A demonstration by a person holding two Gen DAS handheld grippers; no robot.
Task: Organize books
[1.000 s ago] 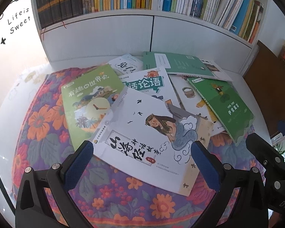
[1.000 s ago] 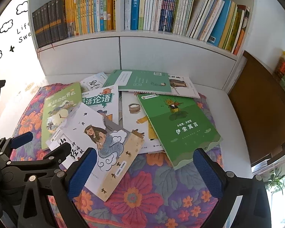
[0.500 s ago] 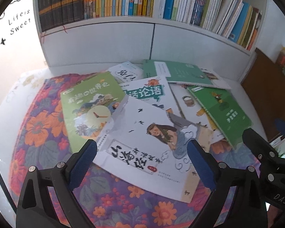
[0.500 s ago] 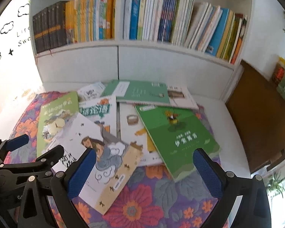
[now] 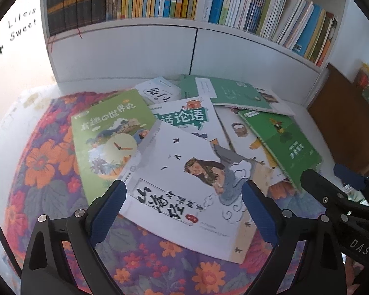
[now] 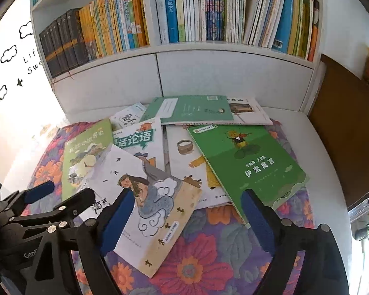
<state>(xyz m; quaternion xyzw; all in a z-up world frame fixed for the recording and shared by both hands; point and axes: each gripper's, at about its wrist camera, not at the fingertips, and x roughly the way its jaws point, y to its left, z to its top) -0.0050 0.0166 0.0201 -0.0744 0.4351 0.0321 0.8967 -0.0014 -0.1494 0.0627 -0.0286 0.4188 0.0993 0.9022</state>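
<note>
At centre frame, over the white mermaid-cover book (image 5: 184, 186), we hold our left gripper (image 5: 184, 196) and right gripper (image 6: 184, 201) wide, jaws just narrowing, gripping nothing.

Bright daylight (fisheye-warped edges), perhaps slightly soft.

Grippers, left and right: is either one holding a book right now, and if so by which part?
Neither. The left gripper and right gripper have both just been closing slightly, but both hover open above the white mermaid book.
</note>
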